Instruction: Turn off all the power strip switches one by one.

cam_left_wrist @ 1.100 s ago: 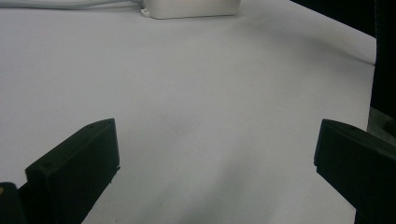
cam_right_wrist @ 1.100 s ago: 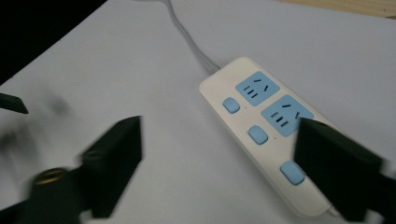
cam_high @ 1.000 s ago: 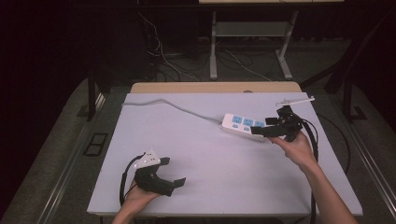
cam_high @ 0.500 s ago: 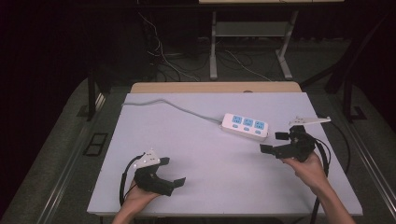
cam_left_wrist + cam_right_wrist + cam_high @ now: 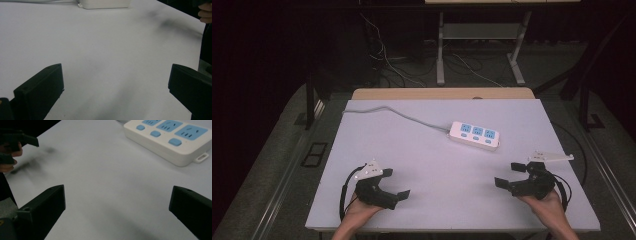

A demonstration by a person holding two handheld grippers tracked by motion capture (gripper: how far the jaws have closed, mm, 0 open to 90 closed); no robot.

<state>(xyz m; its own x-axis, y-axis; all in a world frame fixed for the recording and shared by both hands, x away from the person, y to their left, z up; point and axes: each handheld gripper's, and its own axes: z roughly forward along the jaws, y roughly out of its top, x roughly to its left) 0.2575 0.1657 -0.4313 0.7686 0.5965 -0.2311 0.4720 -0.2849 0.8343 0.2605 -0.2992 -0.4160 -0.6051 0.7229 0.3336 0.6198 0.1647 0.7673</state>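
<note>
- The power strip [image 5: 475, 135] lies flat on the desk [image 5: 437, 165], in the far half and a little toward the right edge, turned slightly so its right end sits nearer the person
- It is white with three blue socket faces along its far side and three small blue buttons along its near side
- Its grey cable [image 5: 397, 114] leaves the left end and curves across the surface to the far left corner
- The right gripper [image 5: 510, 176] rests low over the desk near the near right corner, held in the person's right hand [image 5: 546, 200]; its jaws stand wide apart and grip nothing
- In the right gripper view the power strip [image 5: 170, 138] sits ahead and to the upper right, well clear of both jaws, with bare desk between them
- The left gripper [image 5: 396, 184] sits near the near left corner in the left hand [image 5: 359, 207], pointing toward the right edge; its jaws are also spread wide and empty
- In the left gripper view the end of the power strip [image 5: 103, 3] shows at the top edge, far from the jaws
- The two grippers are well apart, each close to the near edge, and neither touches the power strip
</note>
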